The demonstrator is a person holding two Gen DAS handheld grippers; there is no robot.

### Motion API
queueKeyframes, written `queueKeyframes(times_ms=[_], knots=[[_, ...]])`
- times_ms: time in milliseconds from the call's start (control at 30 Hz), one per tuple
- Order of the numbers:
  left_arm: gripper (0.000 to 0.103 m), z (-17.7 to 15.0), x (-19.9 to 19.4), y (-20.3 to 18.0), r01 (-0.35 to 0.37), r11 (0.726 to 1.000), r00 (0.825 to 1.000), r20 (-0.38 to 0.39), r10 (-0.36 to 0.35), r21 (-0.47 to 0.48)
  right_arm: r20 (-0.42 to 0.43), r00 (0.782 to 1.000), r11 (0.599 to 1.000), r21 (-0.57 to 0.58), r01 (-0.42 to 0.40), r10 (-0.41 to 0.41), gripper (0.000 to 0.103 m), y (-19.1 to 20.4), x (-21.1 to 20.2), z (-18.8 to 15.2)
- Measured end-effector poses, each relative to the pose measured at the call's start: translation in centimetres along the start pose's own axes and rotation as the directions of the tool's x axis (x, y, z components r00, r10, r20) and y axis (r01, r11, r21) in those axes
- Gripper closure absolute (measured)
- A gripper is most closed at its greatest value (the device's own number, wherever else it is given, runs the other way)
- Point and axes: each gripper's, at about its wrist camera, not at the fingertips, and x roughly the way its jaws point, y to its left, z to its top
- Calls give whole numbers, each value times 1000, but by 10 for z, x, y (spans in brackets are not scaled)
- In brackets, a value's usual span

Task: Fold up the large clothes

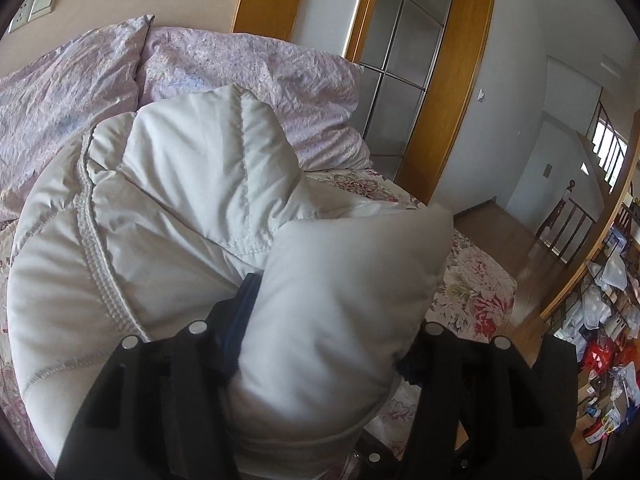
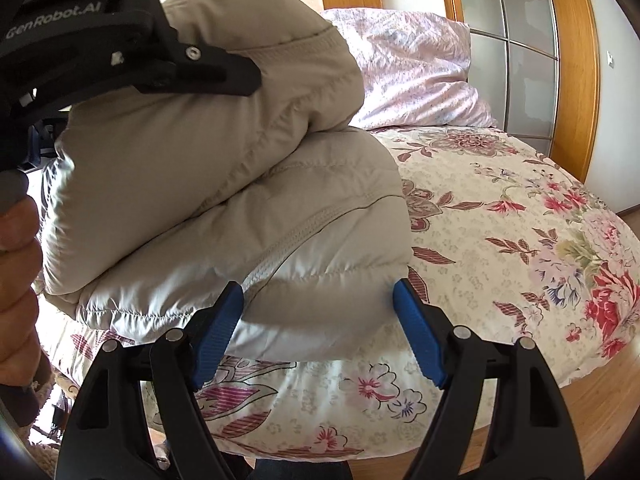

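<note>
The floral-print cotton bedspread (image 2: 500,240) carries the bulky, pale grey quilted puffer jacket (image 2: 224,184), folded in thick layers. The left gripper (image 1: 320,344) pinches its upper fold; the right gripper (image 2: 318,320) straddles the lower edge, jaws wide. Slippery padding may spring open once released.

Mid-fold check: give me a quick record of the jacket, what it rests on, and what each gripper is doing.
garment: pale puffy jacket, bunched in layers
surface: bed with floral sheet
left gripper: shut on a jacket fold; also seen from the side in the right wrist view
right gripper: fingers wide on either side of the jacket's lower edge, grip unclear
behind: pink pillows
</note>
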Motion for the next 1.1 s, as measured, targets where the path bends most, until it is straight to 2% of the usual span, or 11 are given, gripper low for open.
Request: queueKeyframes(times_ms=[667, 867, 1100], knots=[[36, -25, 28, -32, -34, 991, 996, -72, 43, 130, 2, 999, 997, 64, -50, 50, 23, -13, 5, -16], [32, -26, 33, -36, -35, 990, 995, -85, 46, 136, -3, 998, 994, 96, -61, 62, 23, -17, 4, -19], [32, -21, 33, -32, 4, 996, 994, -111, 5, 85, 10, 999, 995, 93, -47, 46, 23, -17, -5, -20]])
